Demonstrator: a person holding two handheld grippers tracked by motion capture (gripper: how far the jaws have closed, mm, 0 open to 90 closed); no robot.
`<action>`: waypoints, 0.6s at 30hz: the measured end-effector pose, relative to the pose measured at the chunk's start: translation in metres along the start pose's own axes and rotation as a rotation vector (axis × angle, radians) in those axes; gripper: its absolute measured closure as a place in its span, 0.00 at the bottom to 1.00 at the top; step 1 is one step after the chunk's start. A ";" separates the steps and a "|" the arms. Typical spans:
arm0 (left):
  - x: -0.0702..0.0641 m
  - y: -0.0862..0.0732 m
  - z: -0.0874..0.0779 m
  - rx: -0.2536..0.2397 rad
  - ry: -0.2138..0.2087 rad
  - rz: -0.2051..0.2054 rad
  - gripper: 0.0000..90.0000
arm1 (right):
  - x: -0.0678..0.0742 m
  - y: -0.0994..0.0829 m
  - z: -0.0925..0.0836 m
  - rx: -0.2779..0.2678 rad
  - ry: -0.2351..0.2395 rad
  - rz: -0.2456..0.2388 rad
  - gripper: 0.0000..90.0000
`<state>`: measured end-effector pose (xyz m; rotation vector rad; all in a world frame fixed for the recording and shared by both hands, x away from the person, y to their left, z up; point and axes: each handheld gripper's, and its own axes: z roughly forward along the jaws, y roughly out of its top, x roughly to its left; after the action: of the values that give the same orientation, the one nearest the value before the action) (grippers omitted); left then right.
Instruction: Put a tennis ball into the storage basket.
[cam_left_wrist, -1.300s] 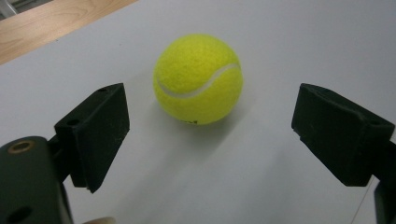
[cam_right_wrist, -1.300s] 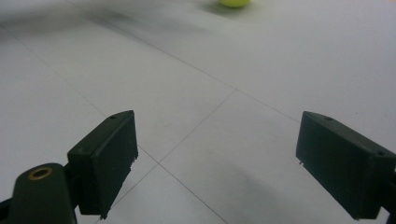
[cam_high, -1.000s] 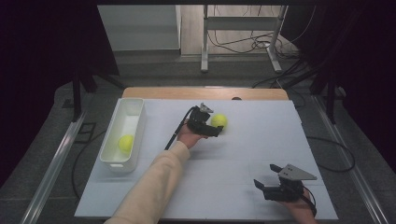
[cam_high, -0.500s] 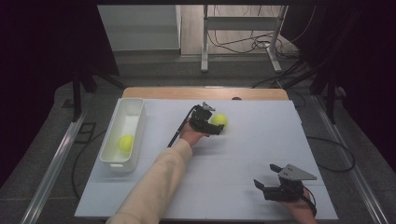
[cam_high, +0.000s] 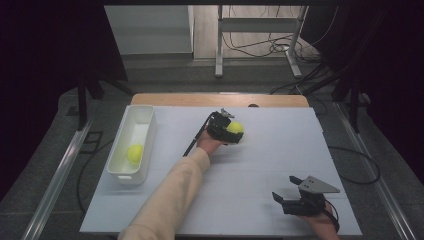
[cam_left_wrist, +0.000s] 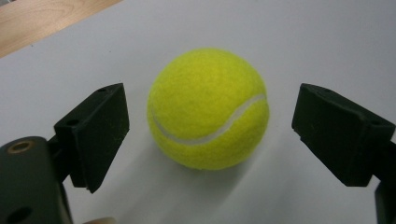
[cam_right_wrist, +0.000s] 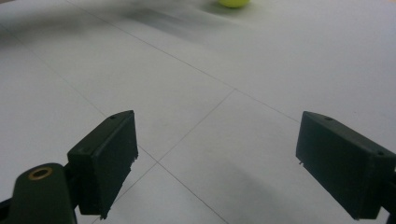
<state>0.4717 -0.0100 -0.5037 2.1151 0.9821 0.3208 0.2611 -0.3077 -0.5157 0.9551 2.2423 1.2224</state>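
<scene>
A yellow tennis ball rests on the white table, between the two jaws of my left gripper. The jaws stand open on either side of it with a gap at each pad. From above, the left gripper sits at the table's middle rear with that ball in its mouth. My right gripper is open near the front right edge, nothing between its fingers. A second tennis ball lies inside the white bin at the left.
The white tabletop has thin seam lines. A wooden strip runs along its far edge. A black cable trails from the left gripper. Metal rails flank the table; floor cables lie beyond it.
My left gripper has slid a little forward around the ball. The right gripper has stayed in place.
</scene>
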 end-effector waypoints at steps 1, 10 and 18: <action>0.000 0.000 0.001 0.002 -0.002 -0.002 0.13 | 0.000 0.000 0.000 0.000 0.000 0.000 0.15; 0.004 -0.001 0.017 0.033 0.007 -0.029 0.18 | -0.001 0.000 0.000 0.000 -0.003 0.003 0.15; 0.003 0.000 0.014 0.046 -0.009 -0.010 0.30 | -0.001 -0.001 0.000 -0.003 0.000 0.003 0.15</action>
<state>0.4803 -0.0152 -0.5131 2.1503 1.0037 0.2864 0.2612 -0.3086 -0.5161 0.9581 2.2392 1.2261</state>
